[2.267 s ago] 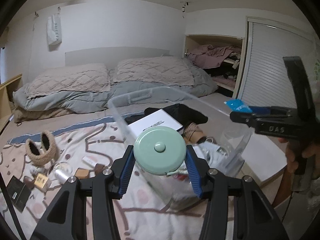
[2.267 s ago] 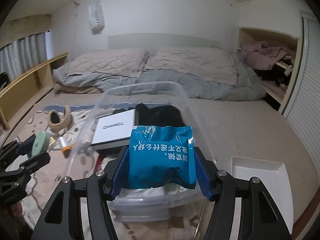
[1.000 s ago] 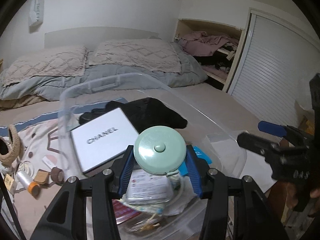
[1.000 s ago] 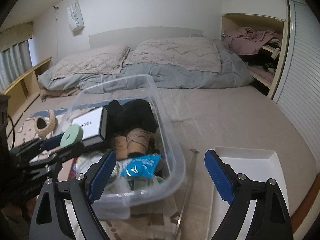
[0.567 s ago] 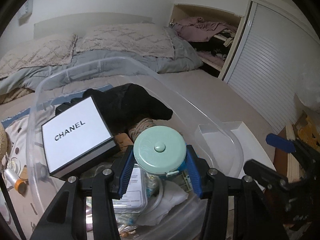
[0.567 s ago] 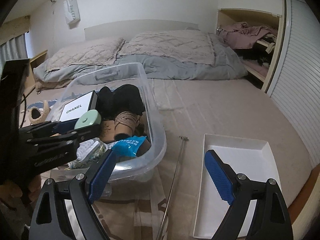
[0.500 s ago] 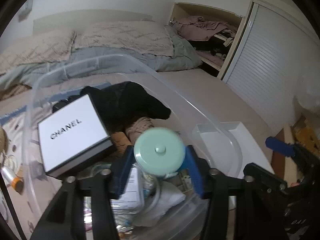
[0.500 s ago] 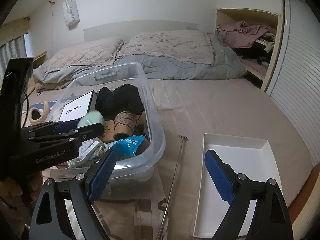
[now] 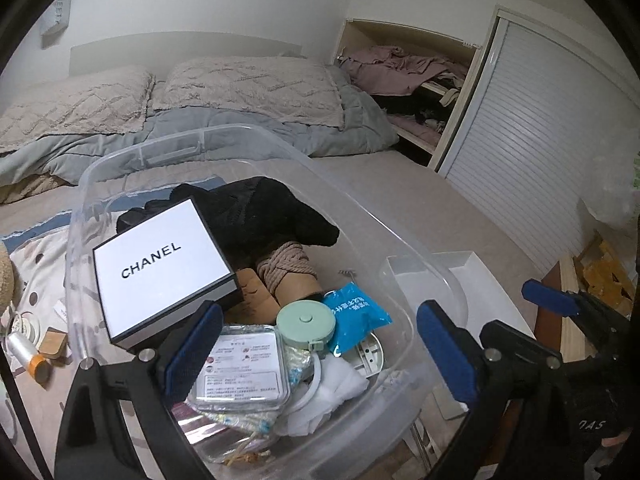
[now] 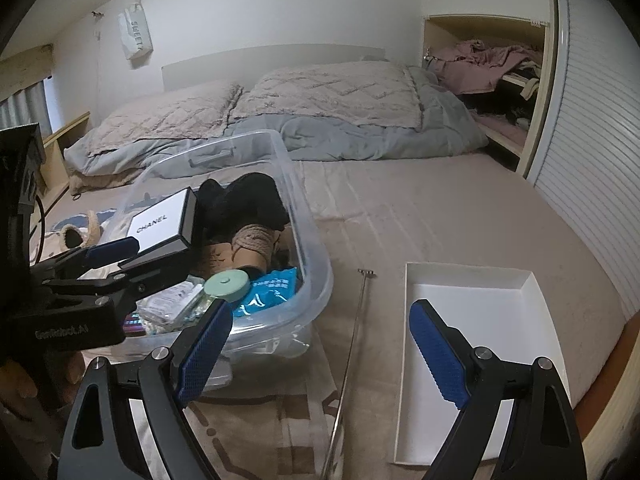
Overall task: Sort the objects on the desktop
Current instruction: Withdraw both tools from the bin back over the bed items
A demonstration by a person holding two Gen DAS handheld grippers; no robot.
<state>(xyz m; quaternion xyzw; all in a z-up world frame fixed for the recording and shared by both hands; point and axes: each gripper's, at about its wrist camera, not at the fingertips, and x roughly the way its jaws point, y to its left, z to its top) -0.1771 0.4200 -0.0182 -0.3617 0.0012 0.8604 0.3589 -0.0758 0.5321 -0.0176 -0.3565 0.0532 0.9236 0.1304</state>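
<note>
A clear plastic bin [image 9: 256,136] stands on the bed. My left gripper [image 9: 319,311] hovers over its near end with the jaws opening wide and nothing between the pads. Below it a round mint tape measure [image 9: 306,324] lies loose in the bin, beside a blue packet [image 9: 352,320]. A white CHANEL box [image 9: 160,264], black cloth [image 9: 260,208] and a flat clear case [image 9: 240,368] also lie inside. My right gripper [image 10: 320,307] is open and empty, to the right of the bin [image 10: 316,248] over the bedsheet. The tape measure [image 10: 226,285] is visible from there too.
A white shallow tray [image 10: 472,304] lies on the bed right of the bin, with a thin metal rod [image 10: 352,344] between them. Small bottles and blocks [image 9: 32,356] and a woven basket [image 10: 80,232] sit left of the bin. Pillows and a duvet lie behind.
The left jaws have spread and the mint tape measure has dropped from them into the bin. Before that, the right gripper let the blue packet go into the bin and drew back rightward.
</note>
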